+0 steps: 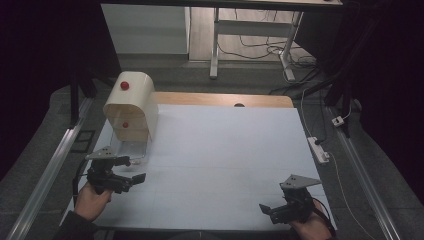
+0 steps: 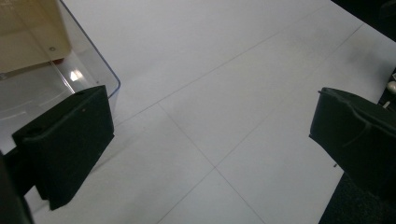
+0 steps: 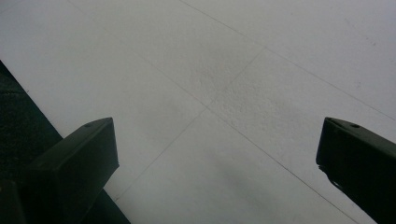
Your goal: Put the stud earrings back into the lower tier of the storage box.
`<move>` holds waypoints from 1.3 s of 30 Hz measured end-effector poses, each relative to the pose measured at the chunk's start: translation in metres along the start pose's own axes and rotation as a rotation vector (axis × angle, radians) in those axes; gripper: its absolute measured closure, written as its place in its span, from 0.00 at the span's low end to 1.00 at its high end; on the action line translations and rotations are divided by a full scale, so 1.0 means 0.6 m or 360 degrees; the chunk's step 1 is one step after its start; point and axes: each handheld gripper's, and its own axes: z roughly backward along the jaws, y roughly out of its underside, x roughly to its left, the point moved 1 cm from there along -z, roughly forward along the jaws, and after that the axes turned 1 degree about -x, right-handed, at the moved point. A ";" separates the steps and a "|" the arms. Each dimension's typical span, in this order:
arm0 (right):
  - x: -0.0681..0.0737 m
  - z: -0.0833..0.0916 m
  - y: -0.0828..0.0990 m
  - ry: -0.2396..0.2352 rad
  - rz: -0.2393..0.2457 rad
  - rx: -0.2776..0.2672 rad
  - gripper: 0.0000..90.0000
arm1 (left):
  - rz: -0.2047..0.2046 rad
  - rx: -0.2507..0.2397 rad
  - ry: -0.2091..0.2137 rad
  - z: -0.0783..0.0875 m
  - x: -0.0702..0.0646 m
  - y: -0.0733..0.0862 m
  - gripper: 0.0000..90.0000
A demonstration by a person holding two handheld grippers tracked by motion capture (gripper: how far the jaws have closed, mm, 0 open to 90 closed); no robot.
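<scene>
A cream box [image 1: 131,105] with a rounded top and two red knobs [image 1: 124,85] stands at the back left of the white table [image 1: 225,150]. A clear plastic tray [image 1: 134,149] juts out from its front. My left gripper [image 1: 133,169] hovers open just in front of that tray, held by a hand. In the left gripper view its jaws [image 2: 210,135] stand wide apart over bare table, with the tray's corner [image 2: 100,70] and the cream box [image 2: 28,37] at the upper left. My right gripper [image 1: 274,205] is open near the front right edge, with nothing between its jaws [image 3: 217,140].
A wooden strip [image 1: 225,99] runs along the table's far edge. On the floor to the right lies a white power strip [image 1: 318,149] with cables. Desk legs [image 1: 215,47] stand behind the table, and a metal rail [image 1: 50,165] runs along the left side.
</scene>
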 end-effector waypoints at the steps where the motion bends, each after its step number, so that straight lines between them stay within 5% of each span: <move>1: 0.000 0.000 0.000 0.0000 0.0000 0.0000 0.00 | -0.0002 0.0000 -0.0002 0.002 -0.002 0.001 0.00; 27: 0.000 -0.002 -0.001 -0.0008 0.0007 0.0005 0.00 | 0.0025 0.0061 -0.0010 0.036 -0.021 0.047 0.00; 39: 0.000 -0.002 -0.001 -0.0006 0.0003 0.0005 0.00 | 0.0095 0.0051 -0.0022 0.063 -0.024 0.078 0.00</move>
